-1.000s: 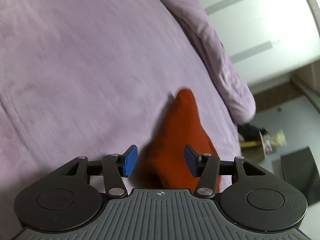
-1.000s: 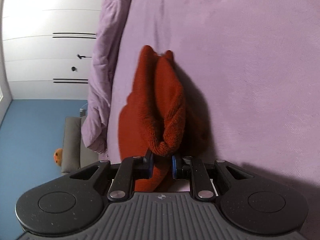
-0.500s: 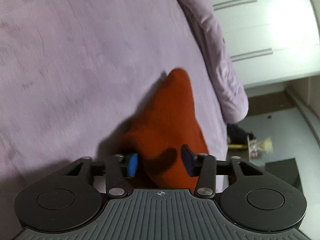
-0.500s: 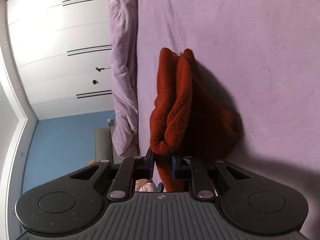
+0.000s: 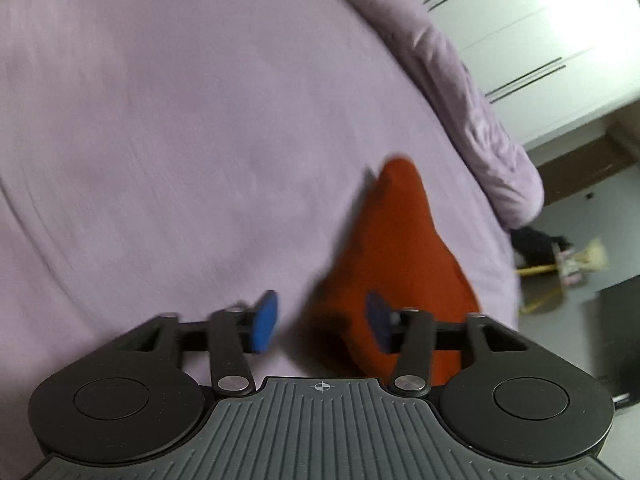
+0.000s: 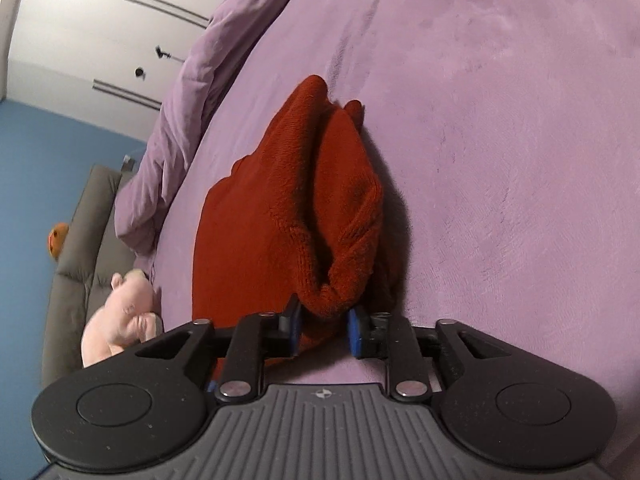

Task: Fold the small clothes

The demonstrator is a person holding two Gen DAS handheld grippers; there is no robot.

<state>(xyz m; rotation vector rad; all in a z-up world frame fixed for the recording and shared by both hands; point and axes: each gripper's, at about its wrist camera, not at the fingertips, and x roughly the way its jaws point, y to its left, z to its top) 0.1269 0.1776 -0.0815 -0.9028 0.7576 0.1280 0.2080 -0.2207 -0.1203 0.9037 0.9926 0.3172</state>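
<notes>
In your left wrist view, the lilac bedsheet (image 5: 180, 140) fills the left and centre of the frame, and your left gripper (image 5: 322, 322) sits at the bottom centre with its blue pads spread wide and nothing between them. The left pad (image 5: 264, 322) hangs over bare sheet, while the right one lies in front of the rust-red knitted garment (image 5: 400, 248), which rises to a point at centre right; motion blur hides whether they touch. Beyond it a bunched lilac duvet (image 5: 472, 92) runs down the right side, with white wardrobe doors (image 5: 540, 32) at upper right. In your right wrist view, a blue wall (image 6: 32, 168) and a grey sofa (image 6: 84, 232) occupy the left edge, with a pink plush toy (image 6: 120, 316) at lower left. In the centre, the same garment (image 6: 280, 208) lies folded over on the sheet (image 6: 500, 140), and your right gripper (image 6: 324, 326) is pinched narrow on the rolled knit edge at bottom centre, pads pressed against the cloth on either side.
</notes>
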